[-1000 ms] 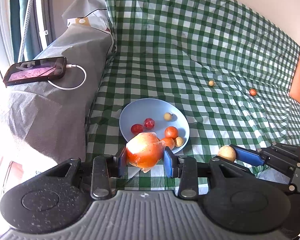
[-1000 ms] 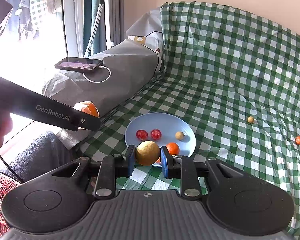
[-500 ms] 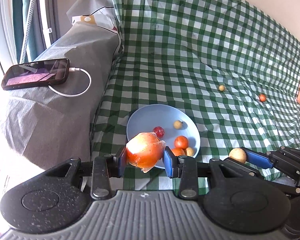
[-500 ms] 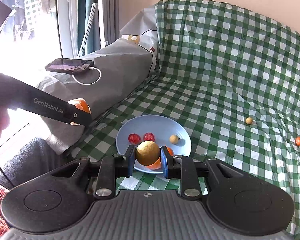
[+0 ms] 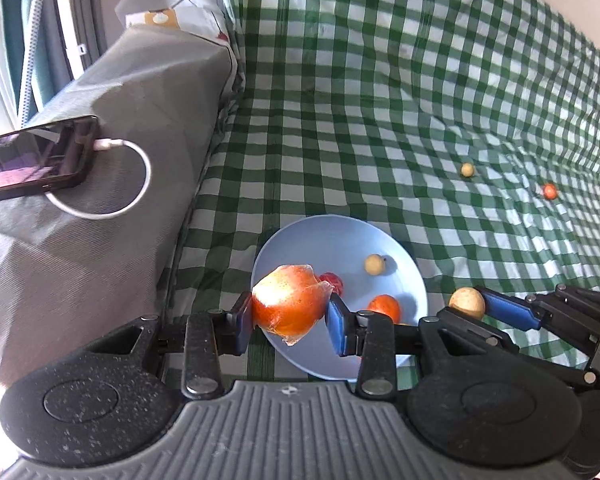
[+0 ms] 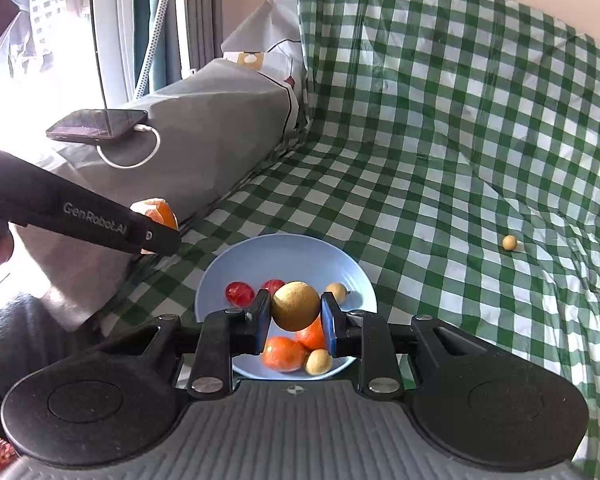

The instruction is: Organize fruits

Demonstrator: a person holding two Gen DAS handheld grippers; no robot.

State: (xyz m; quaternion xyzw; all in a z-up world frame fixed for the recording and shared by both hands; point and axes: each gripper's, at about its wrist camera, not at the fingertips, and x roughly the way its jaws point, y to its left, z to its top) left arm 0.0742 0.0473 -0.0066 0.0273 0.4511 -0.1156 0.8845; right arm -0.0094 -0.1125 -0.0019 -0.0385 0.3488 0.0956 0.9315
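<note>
Wrapped orange fruit (image 5: pixel 288 306): is sitting clamped between the two blue pads of the left fingers (image 5: pixel 289 322), its clear wrap sticking out below them; it is hanging over the near-left rim of the plate.
Round yellow-brown fruit (image 6: pixel 295 306): is being pinched between the right fingers (image 6: pixel 296 326), filling the gap between the pads, above the near half of the plate.
Left fingers: are closing on the wrapped orange fruit, pads pressing both its sides.
Right fingers: are pressing tight on the round yellow-brown fruit; in the left wrist view they are reaching in from the right, just beside the left fingers.
Blue plate (image 6: pixel 356 276): is lying just beyond and beneath both pairs of fingers on the checked cloth.
Fruits in the plate: two red ones (image 6: pixel 239 294) are lying past the right fingers on their left, a small yellow one (image 6: pixel 337 292) past them on their right, two orange ones (image 6: pixel 282 354) and another small yellow one (image 6: pixel 318 362) below the held fruit.
Loose fruits: a small yellow ball (image 5: pixel 467 169) and a small orange ball (image 5: pixel 549 191) are resting on the cloth far ahead and to the right of the fingers, well apart from the plate.
Green-and-white checked cloth (image 5: pixel 380 100): is covering the surface ahead and rising up behind.
Phone (image 5: pixel 32 158): is lying on a grey covered bolster (image 5: pixel 100 200) to the left of the fingers, with a white cable (image 5: pixel 136 184) plugged in.
</note>
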